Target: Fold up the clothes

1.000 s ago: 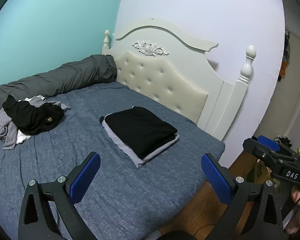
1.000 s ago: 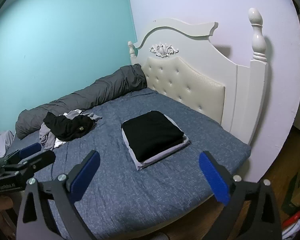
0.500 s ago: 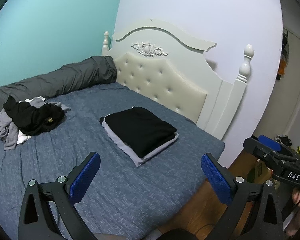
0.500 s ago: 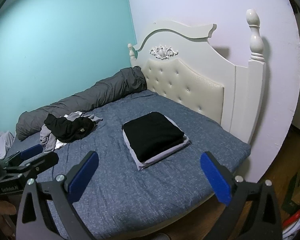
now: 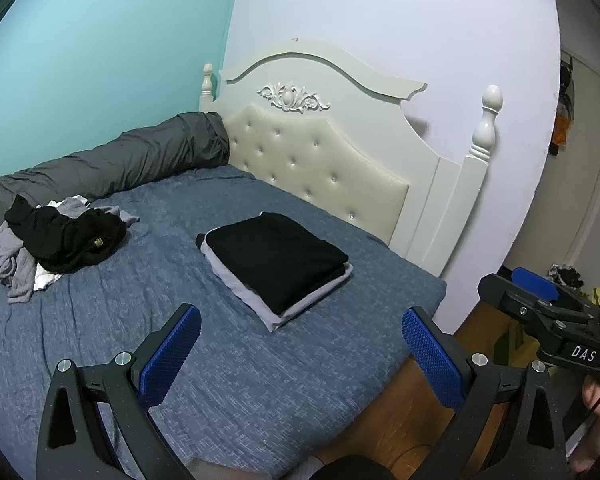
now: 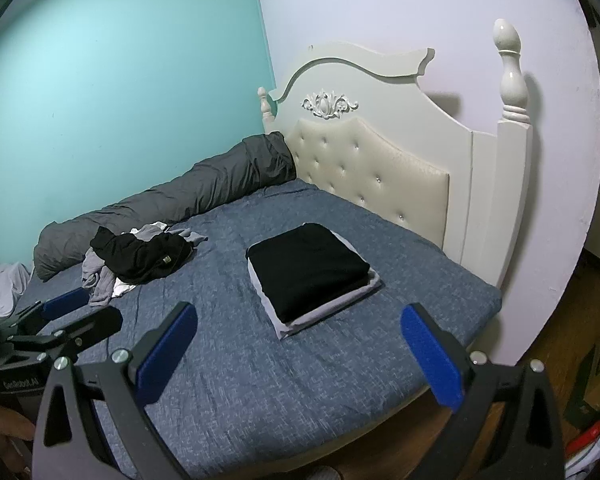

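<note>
my left gripper [image 5: 300, 350] and right gripper [image 6: 298, 344] have pulled back a little from the bed [image 5: 100, 340], both wide open and empty, so the folded stack [image 5: 276, 260] looks done and the messy pile [image 5: 60, 240] comes next.

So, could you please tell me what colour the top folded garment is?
Black, clearest in the right wrist view.

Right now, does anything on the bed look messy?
Yes. A heap of clothes lies crumpled near the grey rolled blanket, black, grey and white pieces tangled together. The folded stack beside it is neat. Both tongs are open, holding nothing.
</note>
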A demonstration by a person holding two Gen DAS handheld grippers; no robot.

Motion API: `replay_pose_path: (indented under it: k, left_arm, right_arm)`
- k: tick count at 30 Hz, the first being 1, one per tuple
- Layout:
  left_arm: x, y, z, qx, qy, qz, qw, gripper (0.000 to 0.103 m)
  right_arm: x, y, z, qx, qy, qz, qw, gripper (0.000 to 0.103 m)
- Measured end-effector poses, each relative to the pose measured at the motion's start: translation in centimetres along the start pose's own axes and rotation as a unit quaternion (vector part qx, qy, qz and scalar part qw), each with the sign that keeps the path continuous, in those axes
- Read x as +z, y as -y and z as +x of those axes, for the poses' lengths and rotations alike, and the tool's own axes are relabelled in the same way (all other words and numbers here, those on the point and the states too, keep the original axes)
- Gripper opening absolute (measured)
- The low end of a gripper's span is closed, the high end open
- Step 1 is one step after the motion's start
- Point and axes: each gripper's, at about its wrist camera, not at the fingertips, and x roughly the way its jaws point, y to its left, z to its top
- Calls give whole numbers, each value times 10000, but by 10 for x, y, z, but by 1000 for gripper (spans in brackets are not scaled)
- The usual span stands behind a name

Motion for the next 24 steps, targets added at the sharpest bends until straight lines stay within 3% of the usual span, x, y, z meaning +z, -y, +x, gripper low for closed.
replay_pose_path:
  k: [24]
  left_arm:
    - [-3, 1, 1, 79, 2, 55, 10000, 102]
  right_arm:
    - [-3, 5, 4, -38, -92, 40, 9999, 102]
